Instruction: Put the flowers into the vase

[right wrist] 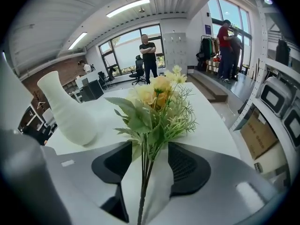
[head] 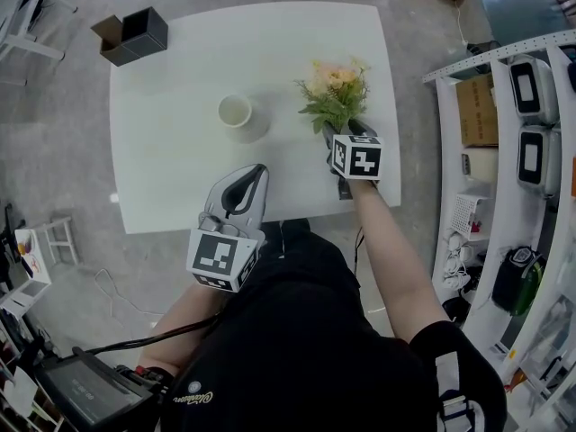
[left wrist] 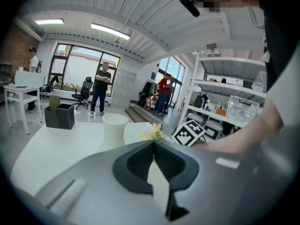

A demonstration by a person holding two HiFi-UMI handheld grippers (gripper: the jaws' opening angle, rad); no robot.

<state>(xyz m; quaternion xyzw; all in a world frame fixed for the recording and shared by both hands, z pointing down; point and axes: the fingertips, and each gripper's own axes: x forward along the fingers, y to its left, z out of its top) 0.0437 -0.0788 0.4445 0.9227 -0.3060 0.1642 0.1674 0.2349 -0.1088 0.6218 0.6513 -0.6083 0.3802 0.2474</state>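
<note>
A bunch of artificial flowers [head: 335,93] with yellow-orange blooms and green leaves lies on the white table [head: 180,61], right of centre, stems toward me. My right gripper [head: 346,135] sits at the stem end. In the right gripper view the jaws stand wide apart around the thin stems [right wrist: 143,172], and the pads do not press on them. The white vase [head: 236,113] stands upright at mid-table, left of the flowers [right wrist: 154,102]. My left gripper [head: 255,174] hovers at the table's near edge, tips together, nothing in it. It points toward the vase [left wrist: 114,128].
A black box [head: 144,30] and an open cardboard box [head: 110,39] stand at the table's far left corner. White shelving [head: 531,151] with bins runs along the right side. Several people stand far off by the windows.
</note>
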